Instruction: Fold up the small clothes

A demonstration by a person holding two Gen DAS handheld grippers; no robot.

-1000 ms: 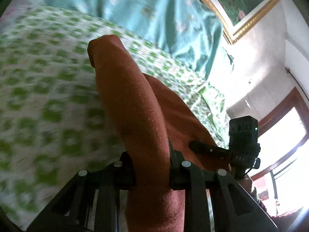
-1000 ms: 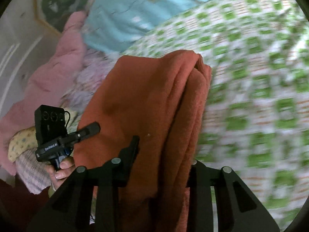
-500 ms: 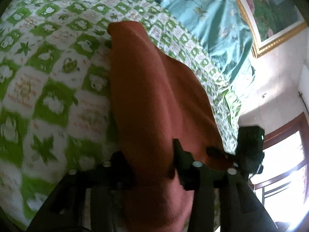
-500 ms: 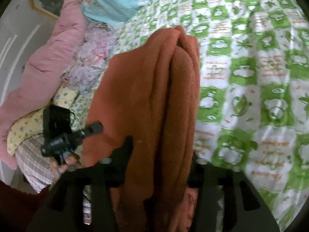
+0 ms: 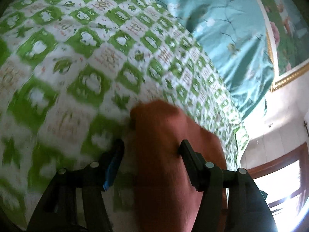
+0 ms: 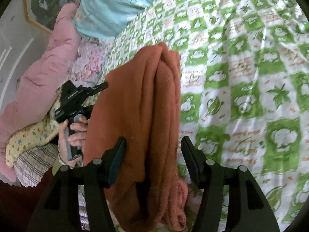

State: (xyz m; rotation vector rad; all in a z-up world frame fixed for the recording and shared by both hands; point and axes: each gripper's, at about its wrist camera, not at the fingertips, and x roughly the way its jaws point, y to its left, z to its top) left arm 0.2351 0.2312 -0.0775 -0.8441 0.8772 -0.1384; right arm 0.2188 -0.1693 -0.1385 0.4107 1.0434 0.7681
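A folded rust-orange fleece garment (image 6: 143, 116) lies on the green-and-white checked bedspread (image 6: 241, 77). In the right wrist view my right gripper (image 6: 153, 148) is open, its jaws apart on either side of the garment's near end. In the left wrist view my left gripper (image 5: 151, 150) is open too, with the garment (image 5: 173, 164) lying between and beyond its jaws. The left gripper also shows in the right wrist view (image 6: 77, 100), held in a hand at the garment's left edge.
A teal satin pillow (image 5: 231, 29) lies at the head of the bed under a gold-framed picture (image 5: 285, 29). A pink quilt (image 6: 38, 77) and patterned pillows (image 6: 29, 141) lie to the left. A bright window (image 5: 280, 183) is at the right.
Both grippers have opened and let go of the garment, which now rests on the bedspread. Both have drawn back toward its near end.
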